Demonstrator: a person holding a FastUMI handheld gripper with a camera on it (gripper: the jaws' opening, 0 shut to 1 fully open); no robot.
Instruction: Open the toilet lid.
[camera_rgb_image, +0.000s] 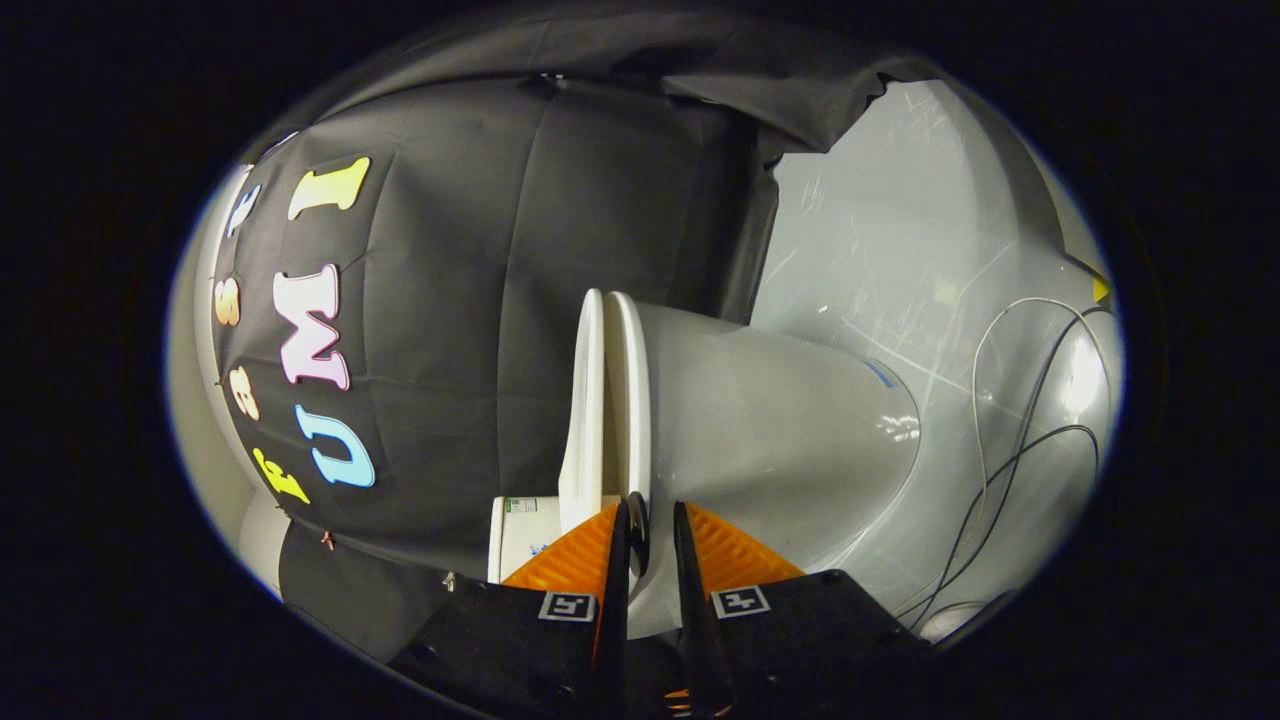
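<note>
Claw (650, 540) nearly closed, fingers straddling toilet rim edge; grip uncertain. Toilet lid (583, 420) raised beside the bowl (780, 420).

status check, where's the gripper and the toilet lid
Gripper fingers nearly closed, narrow gap, at the toilet rim edge. Toilet lid down against seat, not yet open. Cables on floor beyond, nothing blocking.
</note>
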